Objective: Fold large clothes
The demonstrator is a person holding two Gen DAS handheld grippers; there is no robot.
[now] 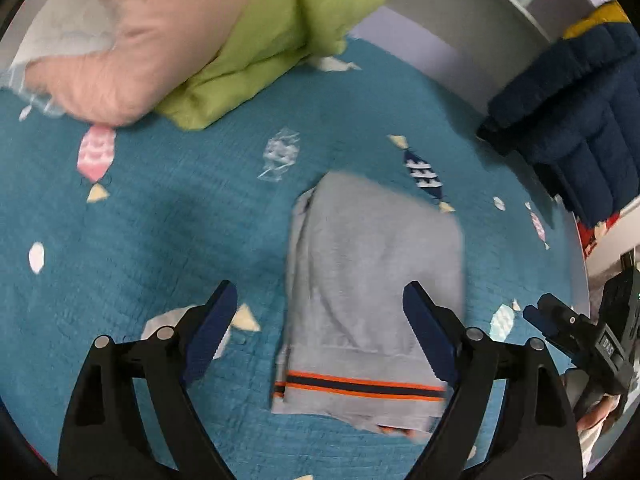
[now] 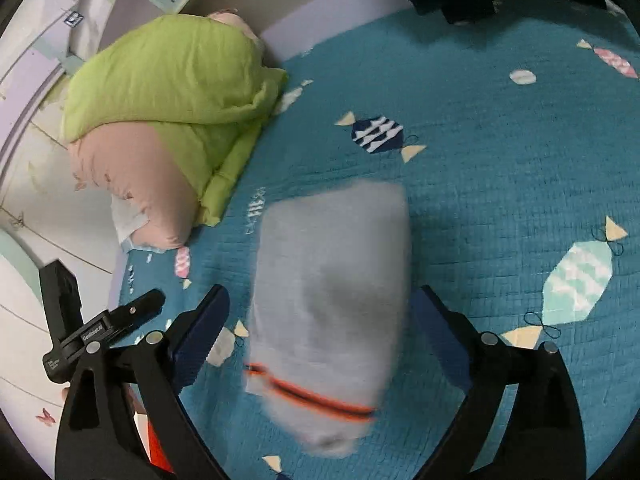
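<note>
A grey garment [image 1: 372,292] with an orange and navy stripe band lies folded into a narrow rectangle on the teal bedspread [image 1: 160,208]. My left gripper [image 1: 320,312] is open above its near end, right finger over the cloth, left finger over the bedspread. The same garment [image 2: 332,312] shows blurred in the right wrist view, between the fingers of my open right gripper [image 2: 320,312], which holds nothing. The right gripper also shows at the right edge of the left wrist view [image 1: 576,332].
A green quilt [image 1: 280,40] and a pink pillow [image 1: 152,40] are piled at the far side of the bed. A dark navy padded garment [image 1: 572,112] lies at the right. White wall panels [image 2: 40,208] border the bed on the left.
</note>
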